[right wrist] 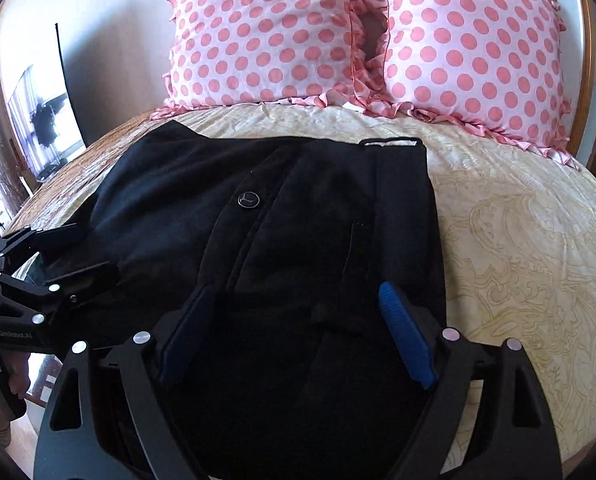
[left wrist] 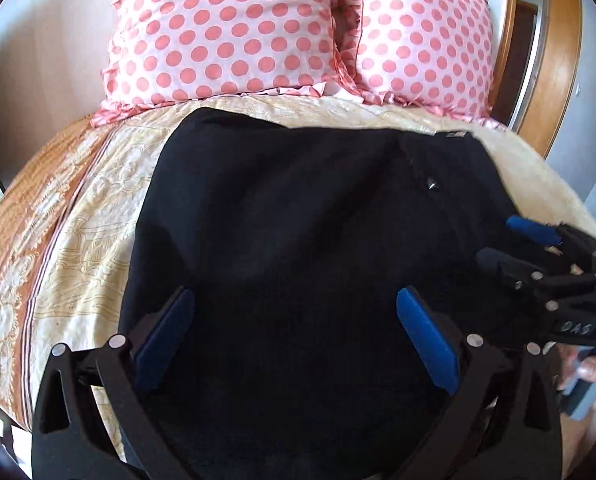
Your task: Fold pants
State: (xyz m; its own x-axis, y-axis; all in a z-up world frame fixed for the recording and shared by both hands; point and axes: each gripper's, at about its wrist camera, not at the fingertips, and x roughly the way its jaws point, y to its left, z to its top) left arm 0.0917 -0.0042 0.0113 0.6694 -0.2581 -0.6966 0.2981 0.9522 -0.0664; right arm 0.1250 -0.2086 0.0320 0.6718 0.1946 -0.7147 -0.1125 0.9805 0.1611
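Black pants (left wrist: pixel 298 220) lie folded in a broad block on the cream patterned bedspread (left wrist: pixel 78 240); they also show in the right wrist view (right wrist: pixel 278 220), with a round metal button (right wrist: pixel 248 200) and the waistband at the far right. My left gripper (left wrist: pixel 294 300) is open, its blue pads spread above the near part of the pants. My right gripper (right wrist: pixel 294 300) is open over the near right part of the pants. It also shows at the right edge of the left wrist view (left wrist: pixel 509 248). The left gripper shows at the left in the right wrist view (right wrist: pixel 74 248).
Two pink polka-dot pillows (right wrist: pixel 266 36) (right wrist: pixel 469 48) lean at the head of the bed. A wooden headboard (left wrist: pixel 561 60) curves behind them. Bare bedspread (right wrist: pixel 529 240) lies to the right of the pants. A mirror or screen (right wrist: pixel 38 120) stands at the far left.
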